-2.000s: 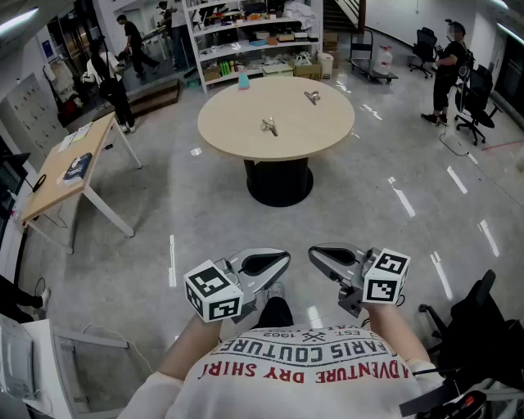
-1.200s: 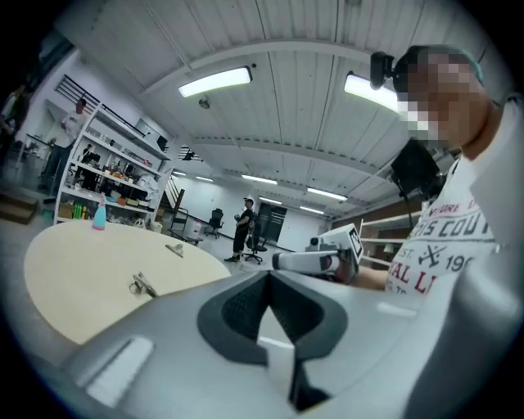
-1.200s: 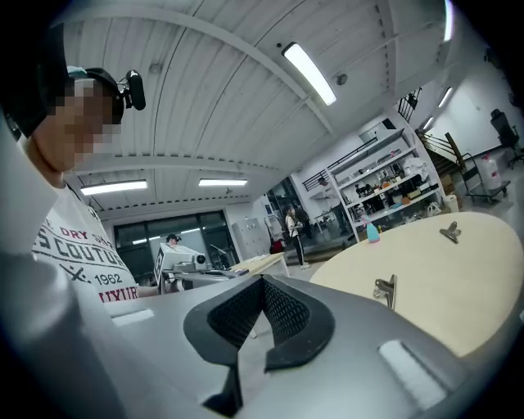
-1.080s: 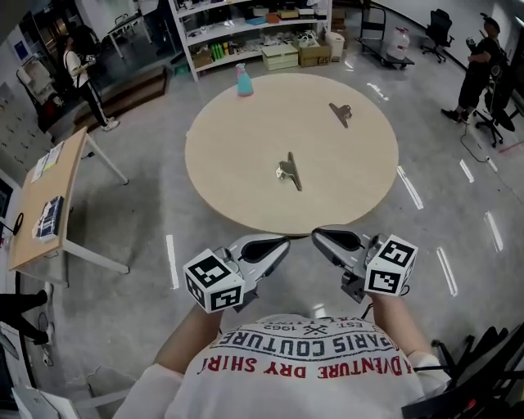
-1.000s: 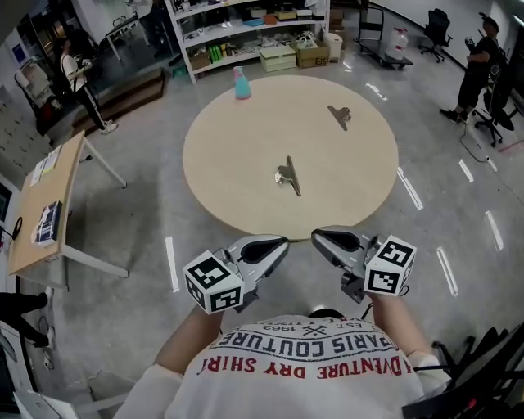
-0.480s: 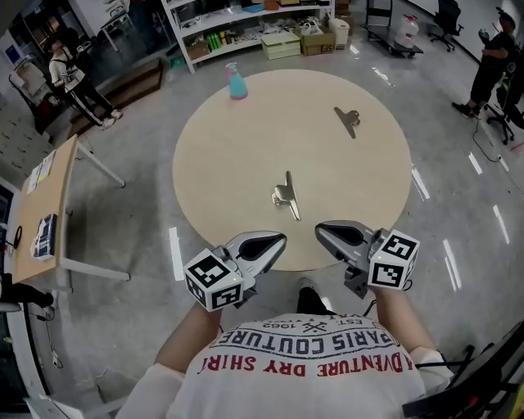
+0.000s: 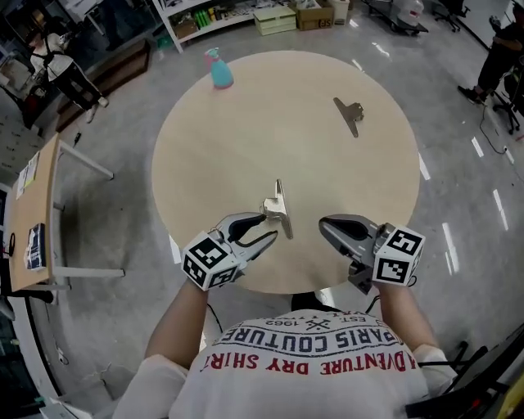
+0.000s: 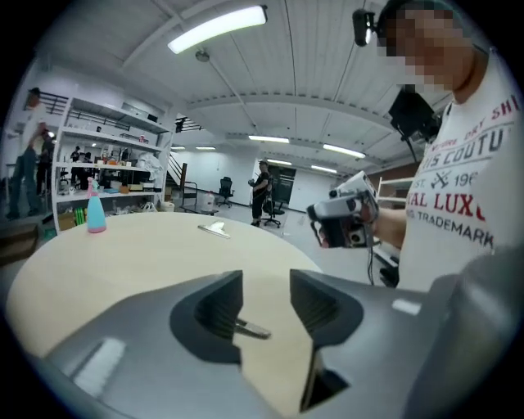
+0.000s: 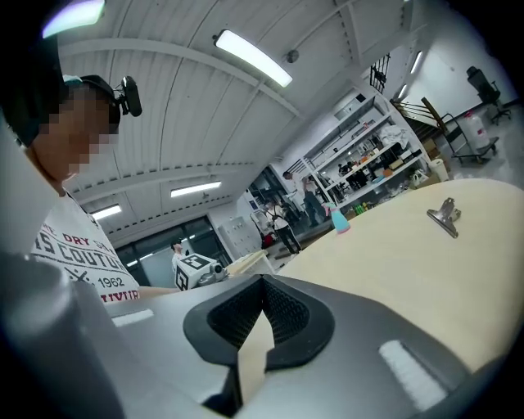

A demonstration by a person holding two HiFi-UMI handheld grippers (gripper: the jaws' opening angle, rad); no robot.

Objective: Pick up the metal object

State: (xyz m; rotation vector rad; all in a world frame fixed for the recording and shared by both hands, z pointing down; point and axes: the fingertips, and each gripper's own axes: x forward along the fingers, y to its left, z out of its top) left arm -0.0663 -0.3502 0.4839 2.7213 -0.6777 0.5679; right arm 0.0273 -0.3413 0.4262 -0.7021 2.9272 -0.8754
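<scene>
Two metal binder clips lie on the round beige table (image 7: pixel 213 147). The near clip (image 7: pixel 278 209) lies just off the tips of my left gripper (image 7: pixel 268 228). That gripper's jaws are opening. In the left gripper view the near clip's handle (image 8: pixel 251 330) shows low in the gap of the left gripper (image 8: pixel 266 307), untouched by the pads. The far clip (image 7: pixel 350 112) lies toward the table's far right, also seen as the far clip (image 9: pixel 446 214). My right gripper (image 7: pixel 324 227) hovers over the table's near edge, its jaws shut and empty; in its own view the right gripper (image 9: pixel 264 282) shows the pads meeting.
A blue-green spray bottle (image 7: pixel 219 69) stands at the table's far left edge. A narrow side table (image 7: pixel 33 204) stands to the left on the grey floor. Shelving with boxes (image 7: pixel 278 15) and several people are beyond the round table.
The view has closed in on the round table, and both grippers now reach over its near edge. The left jaws, shut before, have parted beside the near clip.
</scene>
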